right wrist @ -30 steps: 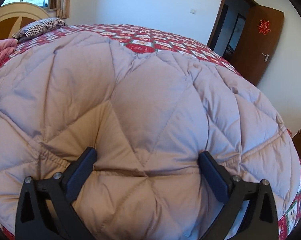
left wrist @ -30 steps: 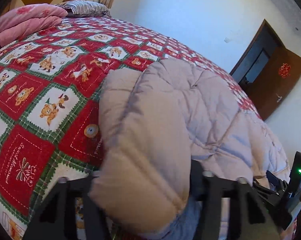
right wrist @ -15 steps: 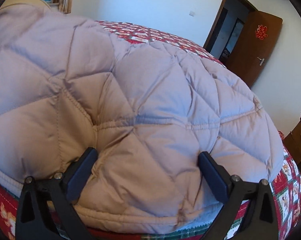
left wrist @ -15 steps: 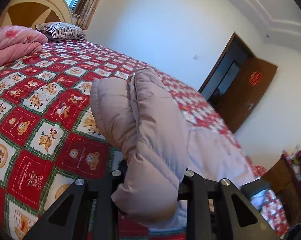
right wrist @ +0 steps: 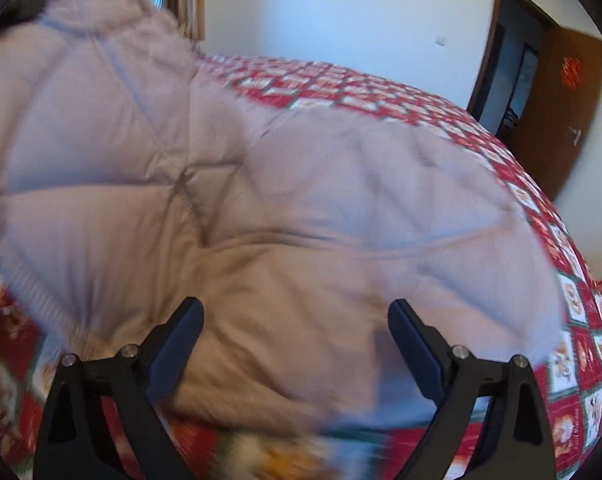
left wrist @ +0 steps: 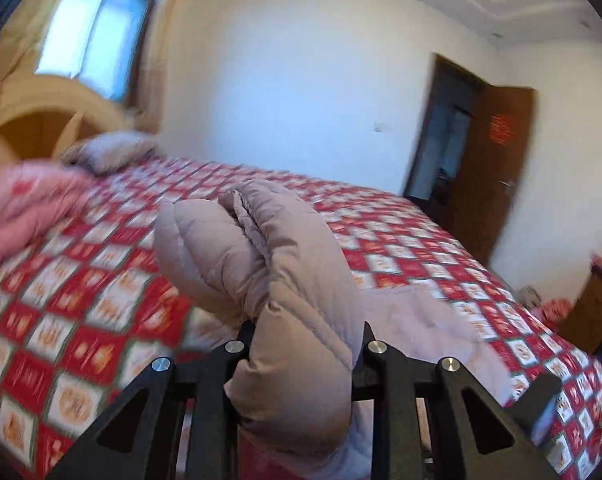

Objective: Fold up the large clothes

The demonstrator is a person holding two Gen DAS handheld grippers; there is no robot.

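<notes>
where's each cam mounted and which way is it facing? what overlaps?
Left wrist: on the left tongs, facing along the bed toward the headboard; its fingers clamp a puffy jacket fold.
Right wrist: on the right tongs, low over the jacket; fingers spread wide.
Shared: jacket, red quilt, brown door.

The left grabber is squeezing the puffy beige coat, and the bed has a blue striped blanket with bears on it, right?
Not quite. The left gripper does squeeze the puffy beige quilted coat, but the bed's blanket is a red and white checked quilt, not blue striped. The left wrist view shows it.
</notes>
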